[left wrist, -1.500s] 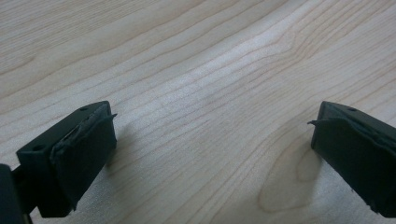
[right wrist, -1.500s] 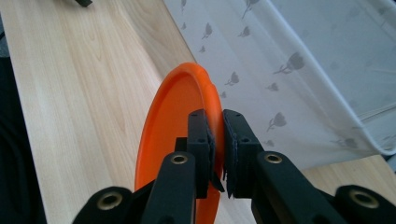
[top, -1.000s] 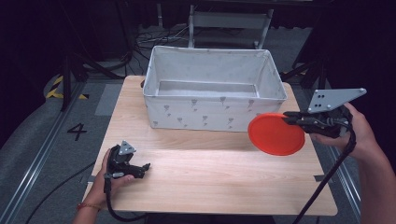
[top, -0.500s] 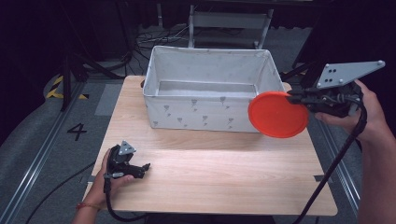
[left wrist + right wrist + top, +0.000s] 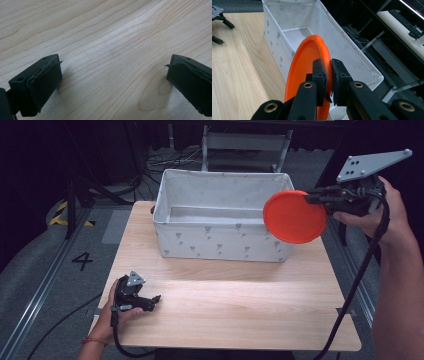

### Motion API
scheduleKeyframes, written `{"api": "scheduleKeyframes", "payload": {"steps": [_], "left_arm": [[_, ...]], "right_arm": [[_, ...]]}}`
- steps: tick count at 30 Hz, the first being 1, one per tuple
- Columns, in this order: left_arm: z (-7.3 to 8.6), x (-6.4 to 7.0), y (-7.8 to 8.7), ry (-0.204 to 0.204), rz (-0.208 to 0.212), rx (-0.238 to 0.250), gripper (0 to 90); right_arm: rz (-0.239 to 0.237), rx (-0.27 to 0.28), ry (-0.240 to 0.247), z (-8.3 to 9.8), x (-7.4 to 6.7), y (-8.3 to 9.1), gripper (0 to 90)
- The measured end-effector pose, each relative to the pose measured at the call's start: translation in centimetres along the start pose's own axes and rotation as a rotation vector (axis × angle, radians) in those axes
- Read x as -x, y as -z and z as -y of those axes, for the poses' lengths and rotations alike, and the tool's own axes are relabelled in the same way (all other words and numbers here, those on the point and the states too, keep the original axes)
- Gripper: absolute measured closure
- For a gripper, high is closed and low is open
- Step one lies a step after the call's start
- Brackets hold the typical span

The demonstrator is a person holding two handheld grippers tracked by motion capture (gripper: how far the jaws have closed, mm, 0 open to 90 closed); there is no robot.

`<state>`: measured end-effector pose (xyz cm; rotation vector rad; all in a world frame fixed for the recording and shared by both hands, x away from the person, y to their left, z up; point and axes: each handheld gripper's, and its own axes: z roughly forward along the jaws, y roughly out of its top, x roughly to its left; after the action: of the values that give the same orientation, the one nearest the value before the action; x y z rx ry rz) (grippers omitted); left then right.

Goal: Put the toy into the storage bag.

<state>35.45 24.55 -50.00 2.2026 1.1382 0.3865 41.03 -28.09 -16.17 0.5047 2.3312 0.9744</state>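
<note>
Gripping the orange disc (image 5: 294, 217) by its rim, the right tool (image 5: 329, 75) has its jaws closed tight on the thin edge, one pad on each face, as the right gripper view shows. The disc stands on edge in the air, over the right end of the white fabric bin (image 5: 175, 222) and just outside its near right corner, well clear of the table (image 5: 240, 305). The bin's floor looks bare.

The disc looks like moulded plastic: light, stiff, smooth, with a raised lip round its border. That lip is the sensible place to hold it, since it gives the pads a ridge to bite on; the flat middle offers nothing to pinch. Held at one point on the rim, such a plate would likely pivot or slip if swung fast, so a steady carry seems wise. It should not break from a short drop into the soft-walled bin, whose sides would probably give if the disc knocks them.

The left tool (image 5: 150, 301) rests low on the table near its front left corner, well apart from the bin. In the left gripper view its jaws stand wide apart with only bare wood between them, holding nothing.
</note>
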Motion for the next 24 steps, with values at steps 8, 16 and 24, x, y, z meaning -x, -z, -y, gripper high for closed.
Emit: {"api": "scheduleKeyframes", "payload": {"steps": [8, 16, 24], "left_arm": [[0.0, -0.1, 0.0, -0.009, 0.005, -0.003, 0.3], [0.0, -0.1, 0.1, -0.015, 0.004, 0.0, 0.3], [0.0, -0.1, 0.1, -0.015, 0.005, 0.0, 0.3]], "right_arm": [[0.001, 0.017, -0.022, -0.5, 1.8, -1.9, 82.5], [0.007, 0.029, -0.051, -0.5, 3.5, -4.5, 82.5], [0.0, 0.001, -0.012, -0.5, 4.7, -7.4, 82.5]]}}
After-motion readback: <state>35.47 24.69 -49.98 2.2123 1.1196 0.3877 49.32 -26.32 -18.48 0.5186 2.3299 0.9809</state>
